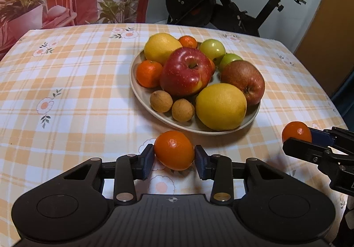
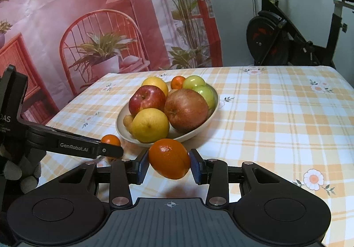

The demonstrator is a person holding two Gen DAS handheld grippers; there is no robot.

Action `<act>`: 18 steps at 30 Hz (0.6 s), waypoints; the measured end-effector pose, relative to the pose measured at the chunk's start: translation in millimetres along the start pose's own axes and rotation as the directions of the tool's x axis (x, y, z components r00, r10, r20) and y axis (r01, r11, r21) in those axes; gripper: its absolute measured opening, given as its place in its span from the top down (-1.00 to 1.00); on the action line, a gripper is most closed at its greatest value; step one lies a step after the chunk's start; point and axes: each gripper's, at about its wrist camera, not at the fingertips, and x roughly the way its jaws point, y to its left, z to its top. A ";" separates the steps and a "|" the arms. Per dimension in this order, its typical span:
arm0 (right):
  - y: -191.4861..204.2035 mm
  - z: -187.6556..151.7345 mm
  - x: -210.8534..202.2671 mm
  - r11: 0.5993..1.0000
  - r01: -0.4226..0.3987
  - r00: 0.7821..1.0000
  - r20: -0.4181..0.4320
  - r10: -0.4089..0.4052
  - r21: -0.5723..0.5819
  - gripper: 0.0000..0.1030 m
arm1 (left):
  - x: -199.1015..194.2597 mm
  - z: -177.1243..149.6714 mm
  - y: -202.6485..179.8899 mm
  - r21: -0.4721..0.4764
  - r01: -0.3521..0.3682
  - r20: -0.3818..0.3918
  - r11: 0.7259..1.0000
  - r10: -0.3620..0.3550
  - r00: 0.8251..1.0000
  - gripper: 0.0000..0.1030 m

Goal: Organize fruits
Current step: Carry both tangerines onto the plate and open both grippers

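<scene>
Orange fruit is gripped in both tools: one mandarin (image 1: 173, 150) is pinched between the pads of the left gripper (image 1: 174, 160), low over the checked tablecloth (image 1: 73, 92) just in front of the plate (image 1: 141, 89), and a second mandarin (image 2: 169, 158) is clamped in the right gripper (image 2: 168, 165), raised clear of the cloth. No slack is seen at either pair of pads. The plate is already crowded with apples, lemons, green fruit and two small brown fruits (image 1: 170, 105) near its front rim. The step in hand is judged to be placing these two onto the plate. A gap should be chosen, perhaps beside the small mandarin (image 1: 148, 73) at the left, and each fruit should be lowered until it is supported before the pads are eased apart, so that nothing is nudged off the rim.
</scene>
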 end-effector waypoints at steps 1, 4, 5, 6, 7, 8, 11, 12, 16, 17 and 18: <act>0.5 0.9 -1.3 1.000 0.001 1.000 0.003 -0.001 -0.002 0.29 | -2.6 0.5 0.8 -0.005 0.003 0.006 1.000 -0.003 1.000 0.20; 3.6 4.6 -5.3 1.000 0.003 1.000 0.011 -0.003 -0.010 0.29 | -12.2 3.1 2.8 -0.019 0.011 0.032 1.000 -0.011 0.999 0.20; 5.1 7.2 -6.6 1.000 0.004 1.000 0.015 -0.004 -0.016 0.29 | -15.8 4.8 3.0 -0.020 0.013 0.043 1.000 -0.012 0.999 0.20; 7.0 9.6 -7.9 1.000 0.006 1.000 0.020 -0.006 -0.024 0.29 | -20.0 7.0 3.5 -0.020 0.014 0.056 1.000 -0.013 0.998 0.20; 9.1 12.7 -9.2 0.999 0.008 1.000 0.026 -0.007 -0.034 0.29 | -24.3 9.7 3.9 -0.020 0.016 0.070 1.000 -0.014 0.997 0.20; 10.6 15.8 -10.5 0.999 0.009 0.999 0.031 -0.008 -0.043 0.29 | -28.2 12.5 4.2 -0.021 0.018 0.082 1.000 -0.016 0.996 0.20; 15.3 26.8 -13.7 0.997 0.013 0.999 0.048 -0.009 -0.073 0.30 | -41.0 23.6 4.8 -0.016 0.025 0.127 1.000 -0.023 0.992 0.20; 16.9 30.6 -14.5 0.996 0.015 0.999 0.054 -0.010 -0.084 0.30 | -45.9 28.2 4.9 -0.012 0.027 0.145 1.000 -0.025 0.989 0.20; 22.4 47.3 -16.0 0.992 0.021 0.997 0.072 -0.012 -0.127 0.30 | -58.5 45.2 3.6 0.011 0.030 0.198 0.999 -0.032 0.980 0.20; 23.8 52.2 -15.5 0.990 0.024 0.997 0.076 -0.013 -0.138 0.30 | -60.2 49.2 2.9 0.015 0.030 0.207 0.999 -0.032 0.978 0.20; 24.5 55.9 -15.0 0.989 0.026 0.997 0.080 -0.015 -0.147 0.30 | -61.4 53.1 2.4 0.018 0.029 0.216 0.999 -0.033 0.976 0.20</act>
